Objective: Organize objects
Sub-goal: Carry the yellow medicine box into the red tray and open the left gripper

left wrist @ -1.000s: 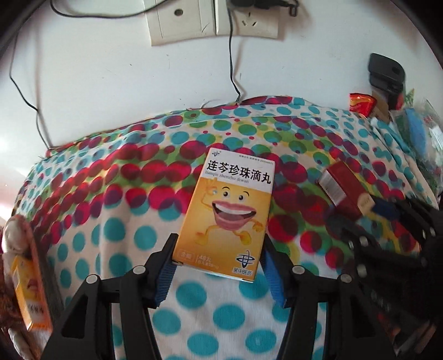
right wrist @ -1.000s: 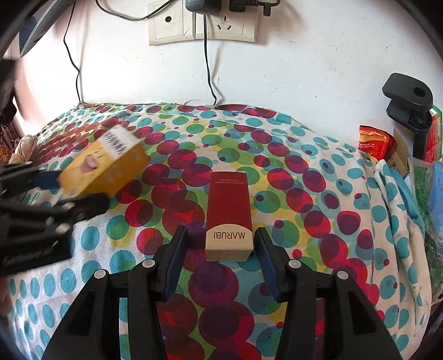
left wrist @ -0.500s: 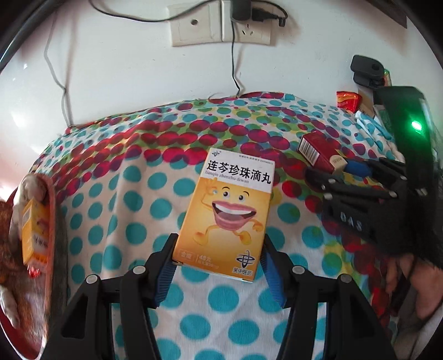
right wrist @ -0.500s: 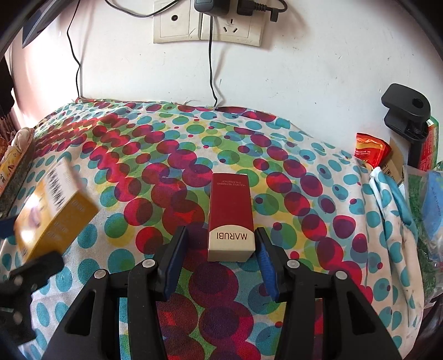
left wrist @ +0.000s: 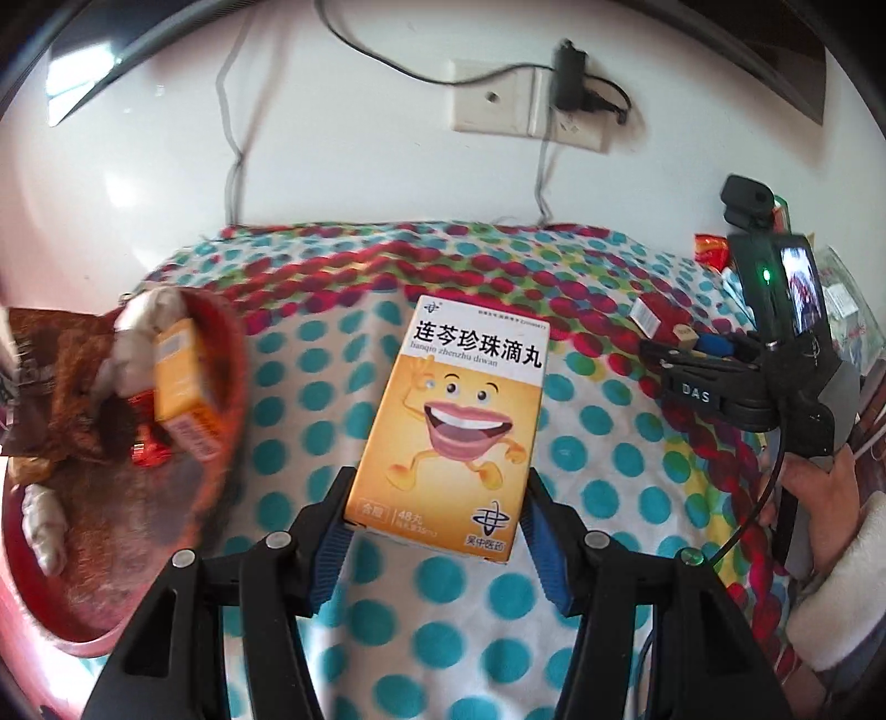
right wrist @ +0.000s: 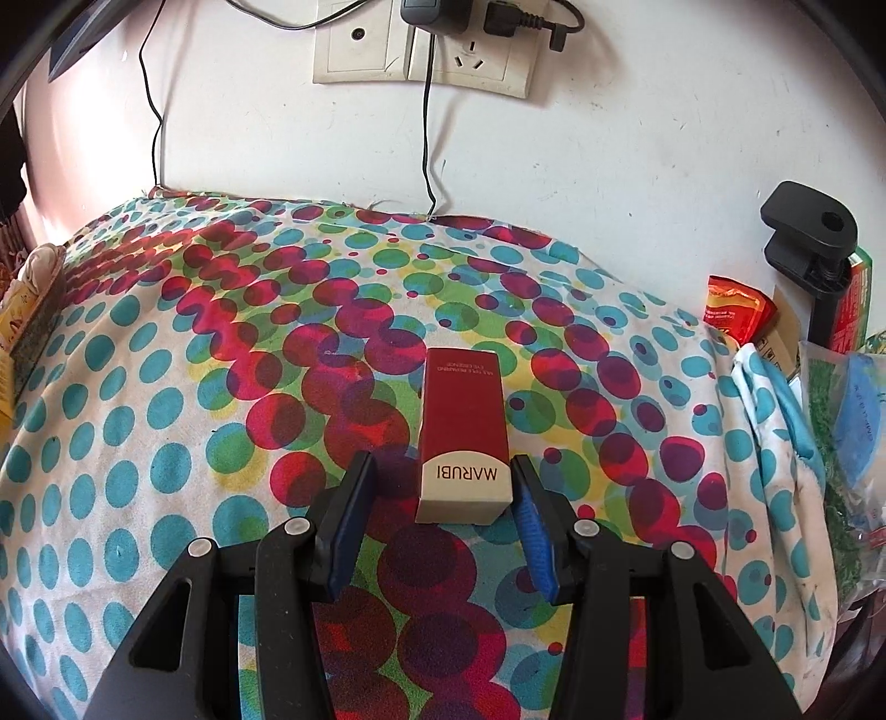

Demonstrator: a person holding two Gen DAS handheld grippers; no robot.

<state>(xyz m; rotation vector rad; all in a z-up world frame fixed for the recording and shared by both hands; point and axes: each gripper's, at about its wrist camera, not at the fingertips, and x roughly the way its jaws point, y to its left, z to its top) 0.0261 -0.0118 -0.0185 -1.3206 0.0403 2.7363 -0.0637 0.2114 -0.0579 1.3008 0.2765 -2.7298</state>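
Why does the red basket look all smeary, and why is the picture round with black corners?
Left wrist view: the basket at the left edge is motion-blurred, while the yellow box stays sharp. Both views: a fisheye lens bends the scene and darkens the corners. Right wrist view: the red box is crisp.

a wall socket plate [right wrist: 421,47] with a plugged-in charger [right wrist: 437,14] sits above the polka-dot cloth [right wrist: 166,443].

Both views bright, daylight. Glare blob on white wall [left wrist: 127,183] left of the socket plate [left wrist: 526,105]. Left wrist view motion-blurred left of the yellow box [left wrist: 451,426], box itself sharp. Heavy fisheye bending, dark vignette at corners. Right wrist view sharp throughout.
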